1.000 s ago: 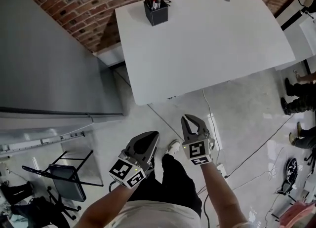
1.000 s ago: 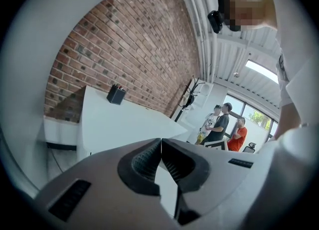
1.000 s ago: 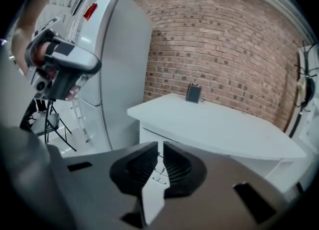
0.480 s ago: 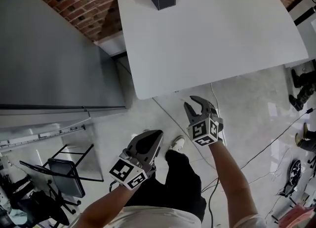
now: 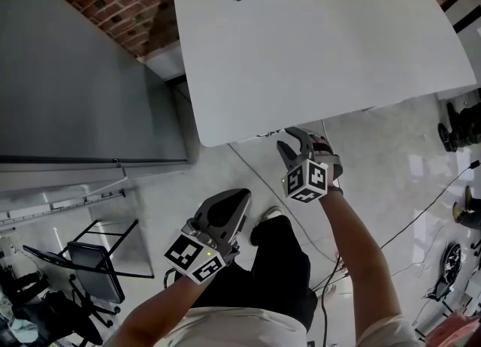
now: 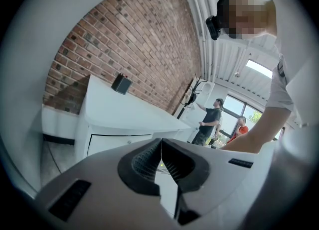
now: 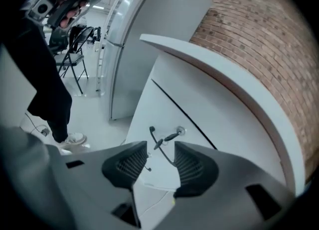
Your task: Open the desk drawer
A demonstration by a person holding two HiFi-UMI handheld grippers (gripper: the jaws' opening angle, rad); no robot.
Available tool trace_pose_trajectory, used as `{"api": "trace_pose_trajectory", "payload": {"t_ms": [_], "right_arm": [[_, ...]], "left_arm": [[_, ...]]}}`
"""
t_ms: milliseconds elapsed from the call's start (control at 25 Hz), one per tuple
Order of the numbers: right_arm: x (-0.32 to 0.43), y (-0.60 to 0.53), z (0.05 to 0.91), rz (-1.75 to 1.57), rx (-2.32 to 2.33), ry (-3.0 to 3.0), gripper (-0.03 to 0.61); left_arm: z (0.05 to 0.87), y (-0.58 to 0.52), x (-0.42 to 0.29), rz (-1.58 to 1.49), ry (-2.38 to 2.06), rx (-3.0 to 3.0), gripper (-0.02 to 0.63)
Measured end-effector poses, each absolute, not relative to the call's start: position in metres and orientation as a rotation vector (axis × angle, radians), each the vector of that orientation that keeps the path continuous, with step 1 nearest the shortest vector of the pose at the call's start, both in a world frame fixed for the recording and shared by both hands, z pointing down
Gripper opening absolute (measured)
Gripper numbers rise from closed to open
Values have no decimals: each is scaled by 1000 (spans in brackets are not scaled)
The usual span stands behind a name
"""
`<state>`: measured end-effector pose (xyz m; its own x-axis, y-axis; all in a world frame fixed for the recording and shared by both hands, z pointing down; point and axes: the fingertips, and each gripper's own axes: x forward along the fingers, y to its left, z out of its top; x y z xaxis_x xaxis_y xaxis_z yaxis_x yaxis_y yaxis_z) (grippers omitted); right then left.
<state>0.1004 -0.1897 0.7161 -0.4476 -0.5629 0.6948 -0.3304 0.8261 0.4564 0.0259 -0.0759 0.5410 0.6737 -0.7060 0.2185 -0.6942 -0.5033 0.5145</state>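
While the person is holding the right gripper (image 5: 297,143) just below the near edge of the broad white desk (image 5: 323,52), its fingers have just been opening and are now standing spread with nothing between them. The flat white drawer front (image 7: 147,112) is sitting under the desktop, straight ahead of that gripper. A small dark key in a round silver lock (image 7: 172,136) is showing just beyond the gap, with a thin black cord (image 7: 153,139) dangling from it. The left gripper (image 5: 234,201) is hanging lower and well back from the desk, its fingers pressed together on nothing. No handle is showing, so the key is probably serving as the pull. The fingers could be catching only the cord or slipping off the slim key, and a tilted tug might be twisting the key or straining against a locked drawer.
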Motion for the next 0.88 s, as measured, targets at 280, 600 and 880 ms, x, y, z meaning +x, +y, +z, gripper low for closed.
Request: {"api": "trace_pose_trajectory", "payload": {"t_ms": [280, 600, 880], "right_arm": [[98, -207, 742, -426, 588, -2009, 164], [84, -220, 758, -520, 543, -1966, 162], [89, -224, 784, -557, 427, -1869, 131]], "left_arm": [[556, -84, 18, -47, -1075, 2330, 9], [569, -90, 9, -59, -1078, 2338, 9], [570, -95, 7, -68, -1069, 2333, 9]]}}
